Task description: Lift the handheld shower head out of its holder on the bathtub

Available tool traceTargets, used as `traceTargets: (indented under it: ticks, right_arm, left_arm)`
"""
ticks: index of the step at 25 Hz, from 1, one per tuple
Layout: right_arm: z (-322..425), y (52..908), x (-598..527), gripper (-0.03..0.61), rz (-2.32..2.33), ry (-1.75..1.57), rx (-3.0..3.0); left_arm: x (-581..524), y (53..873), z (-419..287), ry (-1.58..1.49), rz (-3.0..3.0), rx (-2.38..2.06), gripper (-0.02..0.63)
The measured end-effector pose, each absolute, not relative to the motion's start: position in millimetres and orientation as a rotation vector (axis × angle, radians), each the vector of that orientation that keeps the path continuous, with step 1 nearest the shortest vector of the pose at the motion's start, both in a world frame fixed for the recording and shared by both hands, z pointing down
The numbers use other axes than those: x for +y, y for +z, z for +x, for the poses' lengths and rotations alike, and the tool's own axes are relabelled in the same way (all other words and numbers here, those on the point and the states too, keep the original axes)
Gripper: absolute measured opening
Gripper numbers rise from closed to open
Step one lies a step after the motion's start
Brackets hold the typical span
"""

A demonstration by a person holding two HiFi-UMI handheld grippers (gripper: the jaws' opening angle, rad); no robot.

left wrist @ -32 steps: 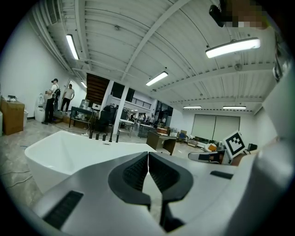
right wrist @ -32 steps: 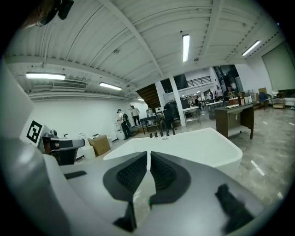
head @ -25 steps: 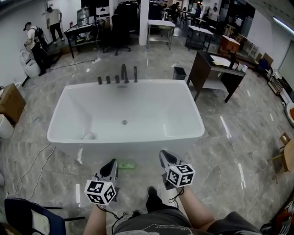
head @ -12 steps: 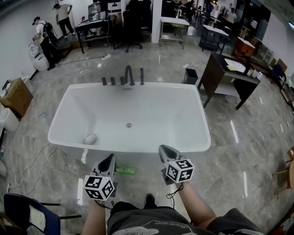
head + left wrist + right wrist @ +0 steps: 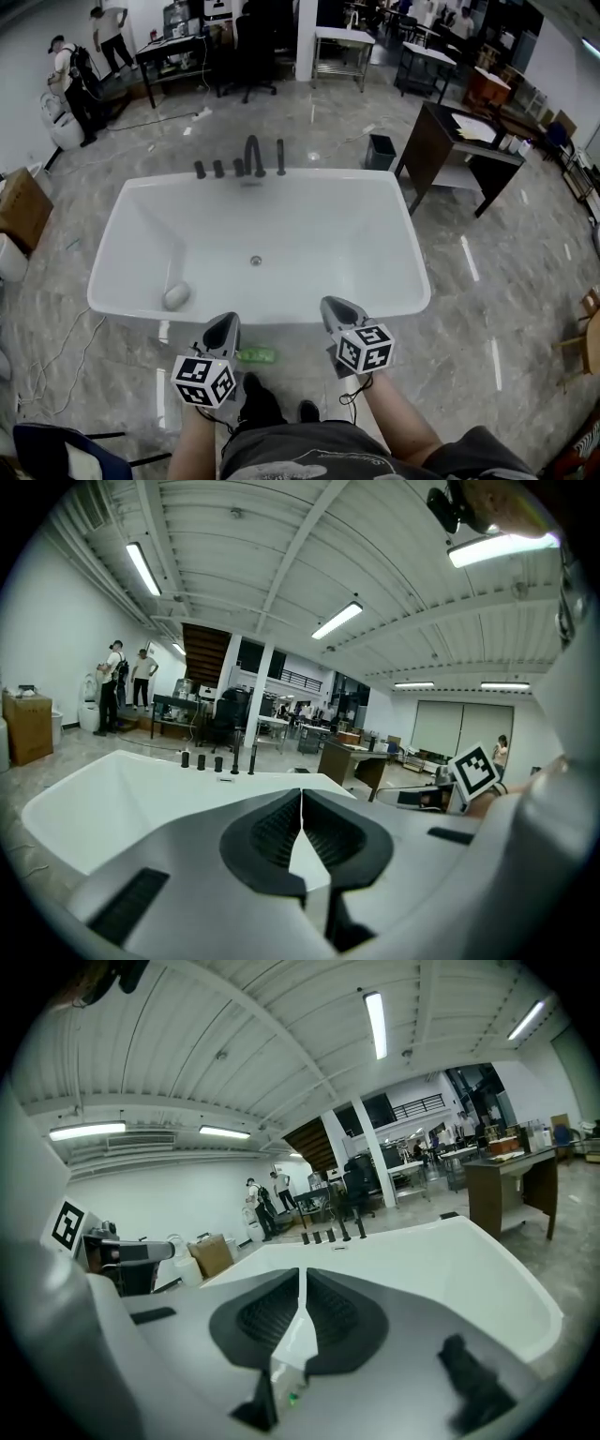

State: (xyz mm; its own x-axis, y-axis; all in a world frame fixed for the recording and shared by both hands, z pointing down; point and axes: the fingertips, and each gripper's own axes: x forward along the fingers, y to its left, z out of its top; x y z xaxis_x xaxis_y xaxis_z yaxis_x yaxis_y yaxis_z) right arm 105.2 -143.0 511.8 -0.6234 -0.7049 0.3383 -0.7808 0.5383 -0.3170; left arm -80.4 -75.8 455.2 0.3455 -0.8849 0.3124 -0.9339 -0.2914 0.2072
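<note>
The bathtub's (image 5: 380, 234) near rim sits lower in frame, now meeting the tips of the left gripper (image 5: 225, 324) and right gripper (image 5: 334, 306).

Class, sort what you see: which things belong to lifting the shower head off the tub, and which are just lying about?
For the job: bathtub, shower head upright on the far rim, left gripper, right gripper.

Just lying about: grey lump in the bathtub, green scrap, cardboard box, bin, desk.

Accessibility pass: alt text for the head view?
A white bathtub seen from above, with a row of dark tap fittings on its far rim. The person's left gripper and right gripper, both shut and empty, are held at its near side.
</note>
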Motion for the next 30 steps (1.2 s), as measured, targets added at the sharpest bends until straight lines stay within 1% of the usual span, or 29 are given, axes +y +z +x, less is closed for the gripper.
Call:
traceTargets:
  ticks: [8,12,18,25,30]
  right_arm:
    - [56,507,-199,0.037,1.401,0.644,-2.531]
    - [31,509,-220,0.037,1.51,0.683,-2.492]
    - [8,513,-241,0.037,1.575,0.645,-2.437]
    - [-4,512,-276,0.037,1.593,0.617,-2.406]
    - [-4,513,-314,0.038,1.557,0.606,-2.422]
  left_arm:
    - [-149,458,-139,0.177,2.341,-1.487,0.015]
    - [-175,466,-170,0.197,2.371,-1.41,0.015]
    - [-207,480,-204,0.206,2.389,-1.354,0.015]
    - [-235,486,-222,0.184,2.369,-1.348,0.015]
    - [-256,488,-214,0.189,2.35,-1.36,0.015]
